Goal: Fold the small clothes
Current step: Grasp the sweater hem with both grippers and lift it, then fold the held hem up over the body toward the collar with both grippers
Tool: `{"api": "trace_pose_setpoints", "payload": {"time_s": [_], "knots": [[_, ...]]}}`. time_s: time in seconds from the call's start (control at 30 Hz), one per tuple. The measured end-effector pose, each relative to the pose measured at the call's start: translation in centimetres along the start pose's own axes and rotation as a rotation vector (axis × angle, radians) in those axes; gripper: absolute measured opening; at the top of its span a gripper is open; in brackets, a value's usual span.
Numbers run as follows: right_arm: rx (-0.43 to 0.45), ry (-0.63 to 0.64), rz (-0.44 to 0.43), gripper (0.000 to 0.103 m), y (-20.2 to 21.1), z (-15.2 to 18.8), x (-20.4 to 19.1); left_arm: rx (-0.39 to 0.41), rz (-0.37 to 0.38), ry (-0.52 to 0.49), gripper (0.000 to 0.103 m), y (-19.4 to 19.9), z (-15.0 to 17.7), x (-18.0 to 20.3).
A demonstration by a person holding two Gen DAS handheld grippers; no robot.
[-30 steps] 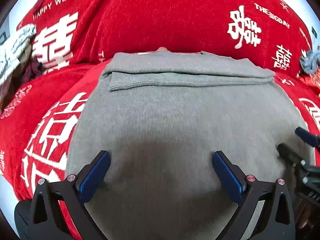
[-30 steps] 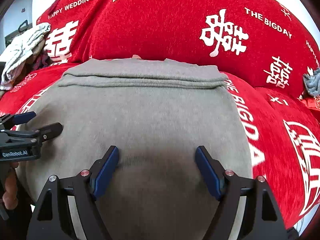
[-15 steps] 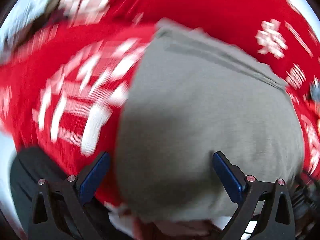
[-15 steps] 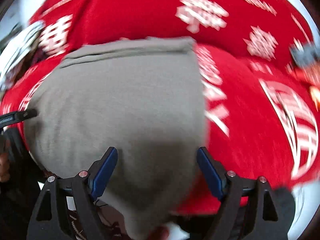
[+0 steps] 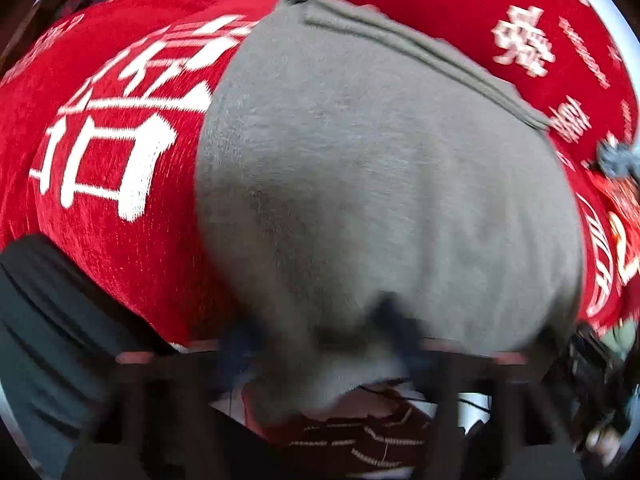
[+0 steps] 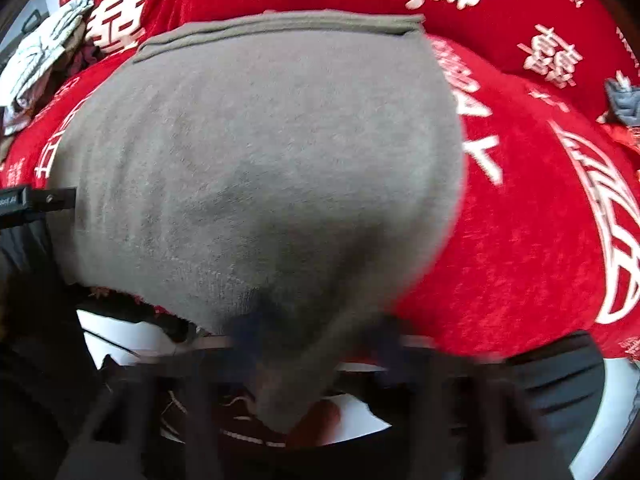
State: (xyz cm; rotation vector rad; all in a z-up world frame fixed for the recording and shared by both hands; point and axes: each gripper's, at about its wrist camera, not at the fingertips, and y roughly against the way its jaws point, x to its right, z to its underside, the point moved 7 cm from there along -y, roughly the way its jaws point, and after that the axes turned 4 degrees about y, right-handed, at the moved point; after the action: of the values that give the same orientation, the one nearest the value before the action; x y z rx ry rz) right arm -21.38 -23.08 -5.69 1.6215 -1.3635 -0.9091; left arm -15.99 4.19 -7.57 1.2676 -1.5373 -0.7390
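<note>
A red cloth [image 5: 120, 184] printed with white characters covers the whole work surface, giving a soft bed for folding; on it lies the grey knitted garment [image 5: 360, 168], already doubled at its far edge, its near hem hanging over the cloth's front edge toward the person; a small heap of other clothes [image 6: 44, 60] waits far left in the right wrist view, likely next in line; the left gripper [image 5: 320, 344] and the right gripper [image 6: 316, 344] have just been closing, each at a near corner, and their blurred jaws now pinch bunched grey fabric, apparently so both corners can be lifted together and carried toward the far edge.
</note>
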Motion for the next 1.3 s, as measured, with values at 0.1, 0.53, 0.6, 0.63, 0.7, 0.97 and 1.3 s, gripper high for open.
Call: {"api": "trace_pose_setpoints", "payload": {"time_s": [0.1,0.53,0.6,0.63,0.7,0.97,1.3], "knots": [[0.017,-0.026,-0.077,0.013,0.7,-0.2,0.2,0.017,0.032,-0.032,0.016,1.3,-0.1,0.7],[0.289,-0.084,-0.284,0.011,7.6,-6.8,1.4,0.212,0.141,-0.04,0.016,6.4,-7.3,2.1],[0.338,-0.109,-0.292,0.011,8.1,-8.7,2.0,0.253,0.131,-0.037,0.016,6.6,-9.4,2.1],[0.356,-0.12,-0.295,0.011,8.1,-9.6,2.1,0.262,0.133,-0.032,0.016,6.4,-10.2,2.3],[0.389,-0.149,-0.295,0.01,8.1,-11.1,2.7,0.26,0.139,-0.012,0.016,5.6,-12.3,2.3],[0.31,-0.253,-0.237,0.01,1.0,-15.6,6.0,0.167,0.084,0.053,0.017,-1.3,-15.3,0.9],[0.293,-0.283,-0.258,0.067,1.3,-12.0,5.6,0.21,0.195,0.072,0.092,2.0,-12.4,0.6]]}}
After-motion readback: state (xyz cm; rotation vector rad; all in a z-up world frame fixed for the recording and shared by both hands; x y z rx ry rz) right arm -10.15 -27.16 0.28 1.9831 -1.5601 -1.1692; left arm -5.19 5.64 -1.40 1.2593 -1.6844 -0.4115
